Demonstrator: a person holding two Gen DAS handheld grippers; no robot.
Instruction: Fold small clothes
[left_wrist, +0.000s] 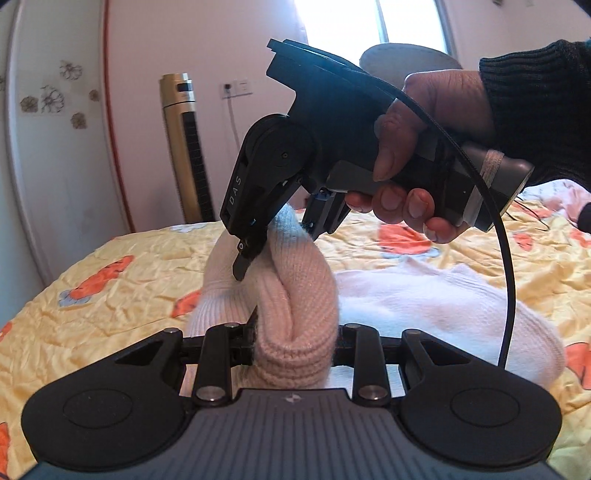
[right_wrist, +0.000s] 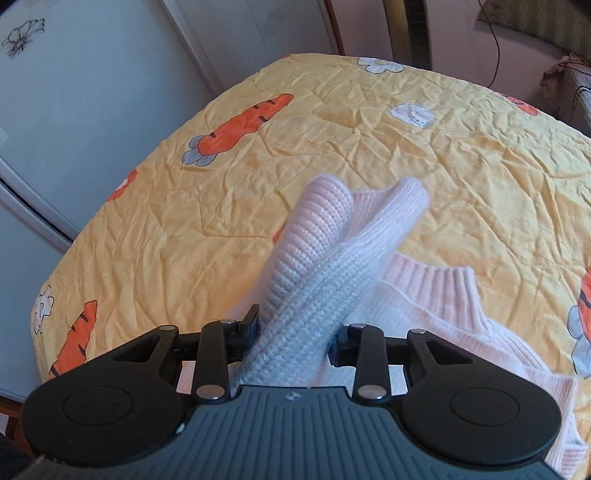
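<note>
Both tongs (left_wrist: 295, 341) (right_wrist: 293, 338) gripping sweater (left_wrist: 424, 295) over carrot-print quilt (right_wrist: 369, 147).

Both grippers' jaws clamped on pink sweater (left_wrist: 295, 295) — yellow bedspread (left_wrist: 110, 295) beneath

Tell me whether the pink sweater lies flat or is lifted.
Partly lifted: both grippers pinch bunched folds of the pink sweater above the bedspread; the rest lies flat.

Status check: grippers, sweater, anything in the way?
Left gripper and right gripper both shut on pink sweater, bunched and lifted; its body lies on the yellow bedspread. Nothing in the way.
</note>
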